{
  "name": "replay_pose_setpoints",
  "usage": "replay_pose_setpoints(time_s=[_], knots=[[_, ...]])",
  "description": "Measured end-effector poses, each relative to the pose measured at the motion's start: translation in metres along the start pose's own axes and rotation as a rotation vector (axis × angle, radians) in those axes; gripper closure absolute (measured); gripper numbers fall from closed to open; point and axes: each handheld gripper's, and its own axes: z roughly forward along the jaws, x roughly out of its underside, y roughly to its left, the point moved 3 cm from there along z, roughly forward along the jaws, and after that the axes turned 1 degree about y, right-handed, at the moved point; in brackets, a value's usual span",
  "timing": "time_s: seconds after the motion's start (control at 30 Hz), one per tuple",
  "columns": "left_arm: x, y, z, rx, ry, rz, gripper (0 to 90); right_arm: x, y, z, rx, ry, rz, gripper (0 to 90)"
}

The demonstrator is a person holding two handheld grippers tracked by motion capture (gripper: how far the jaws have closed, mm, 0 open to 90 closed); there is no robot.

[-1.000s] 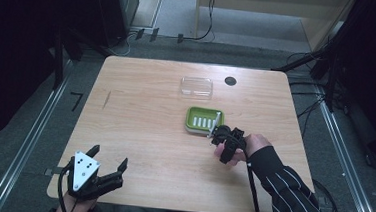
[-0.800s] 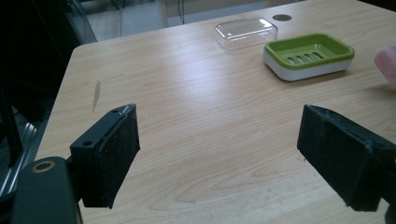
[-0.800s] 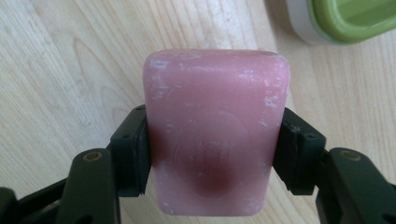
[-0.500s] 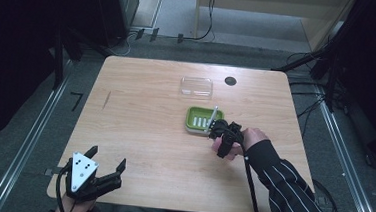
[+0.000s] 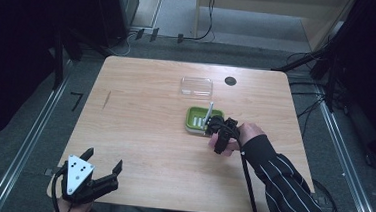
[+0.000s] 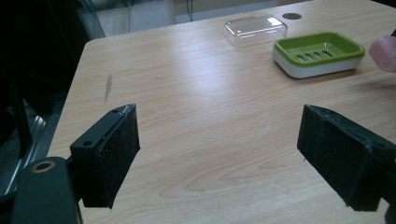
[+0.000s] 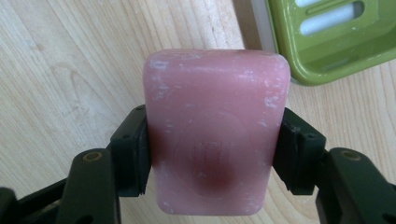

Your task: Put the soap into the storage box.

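A pink bar of soap (image 7: 215,93) is clamped between the two jaws of my right gripper (image 7: 215,145), which is shut on its sides. In the high view, the right gripper (image 5: 217,133) hovers at the right edge of a green soap dish (image 5: 198,121) with a white base. The dish (image 7: 336,42) lies just beyond the soap, its slotted inside bare. My left gripper (image 5: 103,159) rests at the table's front left corner, open and holding nothing. From the left gripper (image 6: 219,154), the dish (image 6: 319,51) and the soap (image 6: 384,46) show far off.
A clear plastic lid (image 5: 196,85) lies on the wooden table (image 5: 140,112) behind the dish, and a black round hole (image 5: 230,81) sits to its right. A striped sleeve (image 5: 281,182) reaches in from the front right. Dark floor and metal rails surround the table.
My right gripper has carried the soap a little to the left and away from the person, closer to the green dish. The left gripper has barely moved.
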Motion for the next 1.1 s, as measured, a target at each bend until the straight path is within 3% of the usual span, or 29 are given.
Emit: replay_pose_setpoints(time_s=[1.1], knots=[[0.009, 0.008, -0.017, -0.059, 0.006, -0.025, 13.4, -0.028, -0.021, -0.018, 0.010, -0.022, -0.020, 38.7]])
